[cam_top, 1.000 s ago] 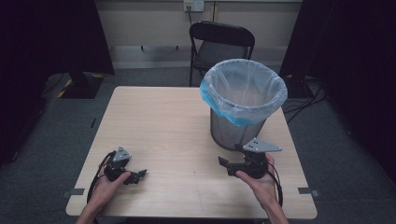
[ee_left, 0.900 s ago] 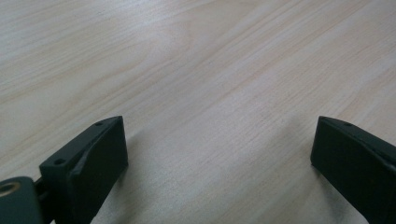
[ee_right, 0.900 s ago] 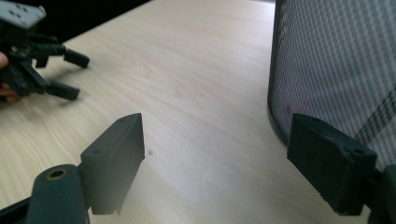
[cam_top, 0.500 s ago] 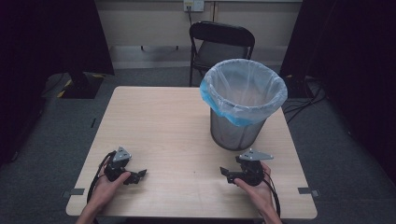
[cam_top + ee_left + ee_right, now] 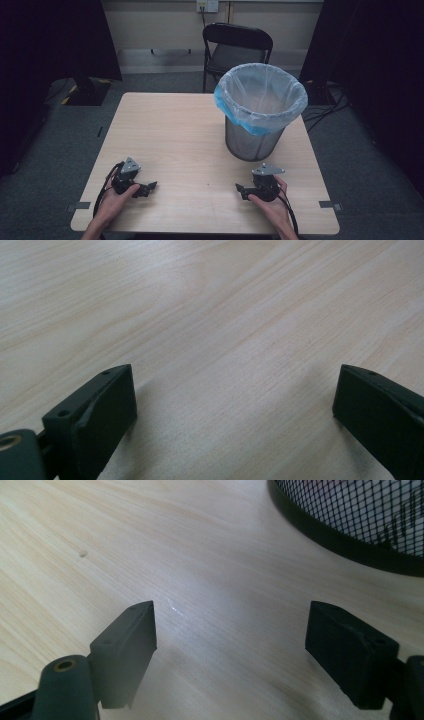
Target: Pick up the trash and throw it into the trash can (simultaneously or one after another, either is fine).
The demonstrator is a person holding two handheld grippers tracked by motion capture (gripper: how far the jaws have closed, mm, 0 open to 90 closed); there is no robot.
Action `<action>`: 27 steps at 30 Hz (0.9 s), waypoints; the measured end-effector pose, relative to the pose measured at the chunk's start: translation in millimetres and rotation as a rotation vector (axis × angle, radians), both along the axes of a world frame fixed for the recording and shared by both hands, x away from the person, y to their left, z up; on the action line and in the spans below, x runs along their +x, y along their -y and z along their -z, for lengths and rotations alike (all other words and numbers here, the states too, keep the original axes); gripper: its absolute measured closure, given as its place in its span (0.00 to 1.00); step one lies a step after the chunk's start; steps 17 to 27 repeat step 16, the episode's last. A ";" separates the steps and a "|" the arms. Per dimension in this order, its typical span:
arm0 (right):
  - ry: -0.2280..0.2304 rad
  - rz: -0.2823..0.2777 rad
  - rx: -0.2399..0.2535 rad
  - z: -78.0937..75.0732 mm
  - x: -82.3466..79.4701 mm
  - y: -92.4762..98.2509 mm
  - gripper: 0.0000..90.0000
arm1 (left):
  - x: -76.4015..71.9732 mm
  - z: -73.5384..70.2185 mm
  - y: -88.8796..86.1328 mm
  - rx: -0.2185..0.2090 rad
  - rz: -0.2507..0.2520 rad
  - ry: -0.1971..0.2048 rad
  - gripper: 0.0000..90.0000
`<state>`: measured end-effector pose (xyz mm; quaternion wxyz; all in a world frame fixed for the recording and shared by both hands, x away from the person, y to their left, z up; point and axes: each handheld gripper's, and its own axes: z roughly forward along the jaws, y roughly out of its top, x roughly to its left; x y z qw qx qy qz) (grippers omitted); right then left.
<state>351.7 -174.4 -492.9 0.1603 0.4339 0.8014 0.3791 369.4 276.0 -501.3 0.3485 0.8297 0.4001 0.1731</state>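
A mesh waste bin (image 5: 255,137) lined with a blue and clear plastic bag (image 5: 261,95) stands on the right half of the wooden table (image 5: 180,130). My right gripper (image 5: 240,190) rests low on the table just in front of the bin, held by a hand, jaws wide apart with bare wood between them (image 5: 230,645). The bin's black base (image 5: 345,540) curves across the upper right of the right gripper view. My left gripper (image 5: 152,187) sits near the front left of the table, open, with nothing but wood between its jaws (image 5: 235,410).
A black folding chair (image 5: 235,50) stands behind the table. Dark curtains hang on both sides. A small speck (image 5: 82,554) marks the wood left of the right gripper. Cables trail on the floor at the right (image 5: 327,105).
The right gripper has come down from beside the bin's lower wall onto the table in front of it. The left gripper has stayed where it was.
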 end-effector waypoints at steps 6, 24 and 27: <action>0.000 0.010 -0.021 4.3 0.9 -1.7 0.21 | 0.0 0.0 0.0 0.001 0.000 0.000 0.04; 0.035 0.016 -0.073 6.9 -1.7 -7.7 0.19 | 0.1 0.0 -0.1 0.002 0.001 0.000 0.04; 0.035 0.016 -0.073 6.9 -1.7 -7.7 0.19 | 0.1 0.0 -0.1 0.002 0.001 0.000 0.04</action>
